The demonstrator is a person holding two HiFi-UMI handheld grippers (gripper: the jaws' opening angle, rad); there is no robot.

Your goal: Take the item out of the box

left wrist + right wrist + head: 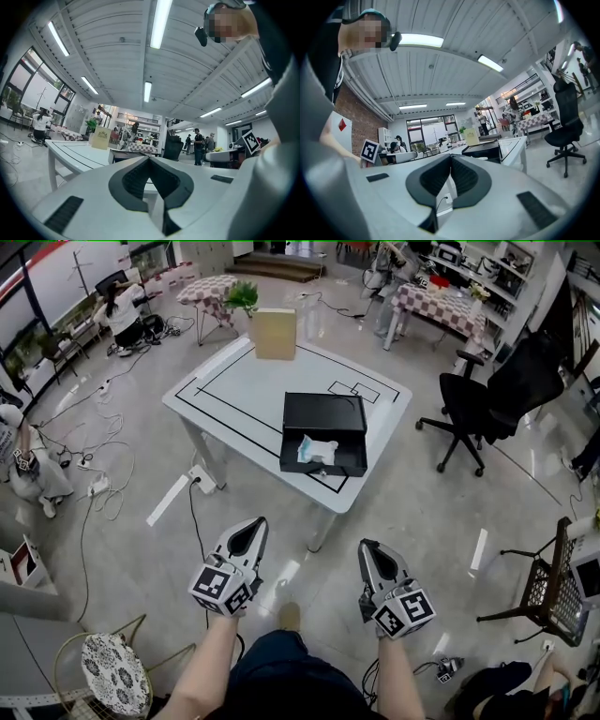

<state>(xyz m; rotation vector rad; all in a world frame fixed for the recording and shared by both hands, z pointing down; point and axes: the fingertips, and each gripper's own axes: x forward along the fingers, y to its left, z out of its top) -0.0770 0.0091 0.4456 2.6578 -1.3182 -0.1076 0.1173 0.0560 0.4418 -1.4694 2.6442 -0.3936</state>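
Observation:
An open black box (323, 432) lies on the near right part of the white table (244, 381). Inside it rests a white and pale blue packet (316, 451). My left gripper (260, 523) and right gripper (366, 547) hang low over the floor, well short of the table, both shut with nothing held. In the left gripper view the jaws meet at the tip (149, 158), with the table (75, 152) ahead on the left. In the right gripper view the jaws (450, 156) are closed too, and the black box (483, 149) shows beyond them.
A tan paper bag (275, 333) stands at the table's far edge. A black office chair (473, 404) sits right of the table. Cables and a power strip (202, 479) lie on the floor near the table legs. A wire stool (112, 673) is at my left.

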